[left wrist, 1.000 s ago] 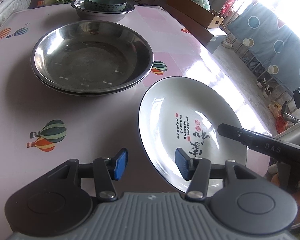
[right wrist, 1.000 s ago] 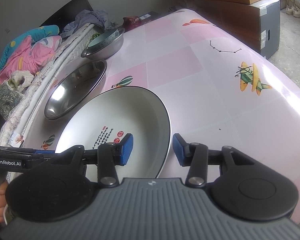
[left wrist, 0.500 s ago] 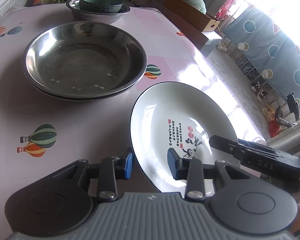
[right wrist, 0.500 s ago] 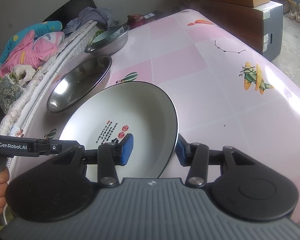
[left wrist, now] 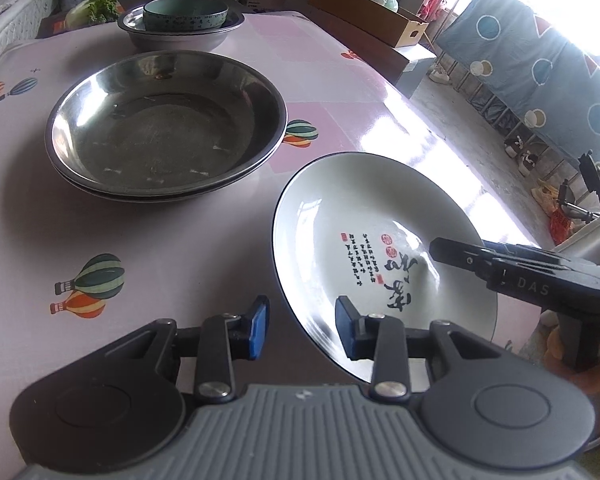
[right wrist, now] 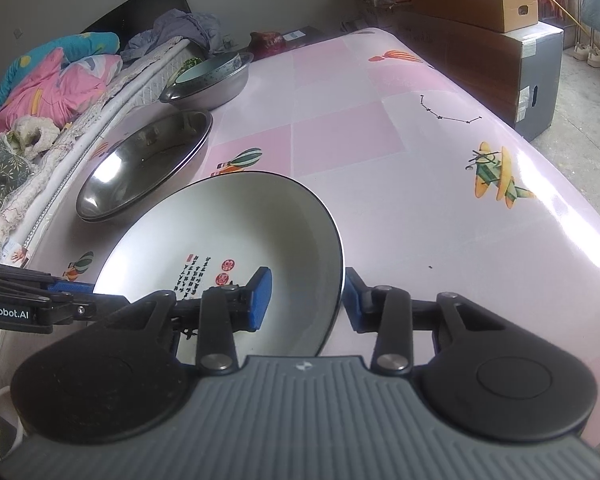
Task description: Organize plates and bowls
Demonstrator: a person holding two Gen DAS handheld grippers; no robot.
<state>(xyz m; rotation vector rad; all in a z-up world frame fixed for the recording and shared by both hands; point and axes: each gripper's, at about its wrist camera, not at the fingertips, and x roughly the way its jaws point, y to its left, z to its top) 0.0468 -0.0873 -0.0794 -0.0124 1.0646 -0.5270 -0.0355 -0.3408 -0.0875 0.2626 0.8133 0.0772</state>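
While both grippers flanked it, the white plate (left wrist: 364, 216), dark-rimmed and printed with black and red characters, sat tilted near the front edge of the pink table (right wrist: 400, 184), its near side raised; the left gripper (left wrist: 302, 330) straddled the plate's left rim, one blue pad inside the dish and the other outside over the tablecloth, and a gap showed between the outer pad and the rim, so whether the pads pressed on it could not be told; the right gripper (right wrist: 306, 300) straddled the opposite rim, its outer pad right against the dark edge and its inner pad over the white surface, and its jaws had just been closing with the rim between them, though a firm grip could not be confirmed; in the left wrist view the right gripper's black body reached across the plate from the right, with part of a hand (left wrist: 580, 364) beneath it; beyond the plate lay two stacked steel plates (left wrist: 166, 124), close to it but apart; farther back a steel basin (left wrist: 180, 32) held a pale green bowl (left wrist: 186, 12), with leafy greens (left wrist: 92, 10) just to its left; a cardboard box (right wrist: 472, 0) stood on a larger carton past the table's far side, and bundled bedding (right wrist: 48, 80) lay along the table's left side.
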